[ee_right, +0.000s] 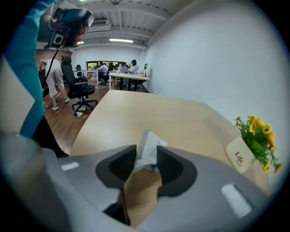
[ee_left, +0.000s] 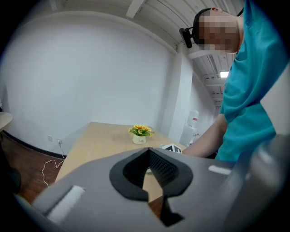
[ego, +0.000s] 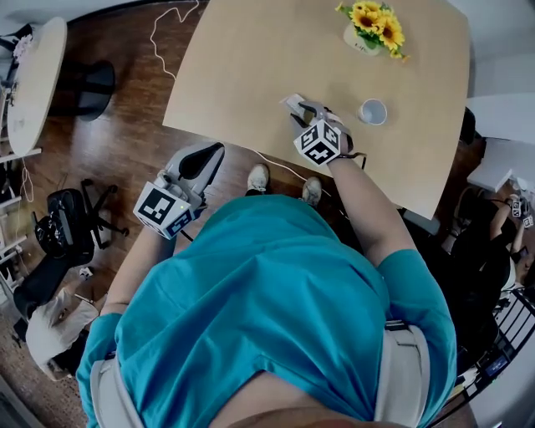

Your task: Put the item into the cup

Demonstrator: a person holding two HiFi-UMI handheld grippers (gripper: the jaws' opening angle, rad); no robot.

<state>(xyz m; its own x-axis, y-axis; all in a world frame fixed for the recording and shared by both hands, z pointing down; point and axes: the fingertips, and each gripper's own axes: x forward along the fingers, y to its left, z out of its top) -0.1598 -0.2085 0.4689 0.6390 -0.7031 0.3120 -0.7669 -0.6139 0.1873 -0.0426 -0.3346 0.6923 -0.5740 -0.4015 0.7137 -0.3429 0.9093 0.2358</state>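
One crumpled white paper wad (ee_right: 147,147) stood on the light wooden table (ego: 242,58), near the single small white cup (ego: 373,111) but apart from it. The right gripper (ee_right: 147,159) clasped the wad between narrowly parted jaws. The left gripper (ee_left: 148,168) hung off the table's edge, its jaws closed on nothing.

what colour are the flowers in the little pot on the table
Yellow. The flowers show best in the head view.

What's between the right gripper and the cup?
Bare table: in the head view nothing lies between the right gripper, closed on the white item, and the cup.
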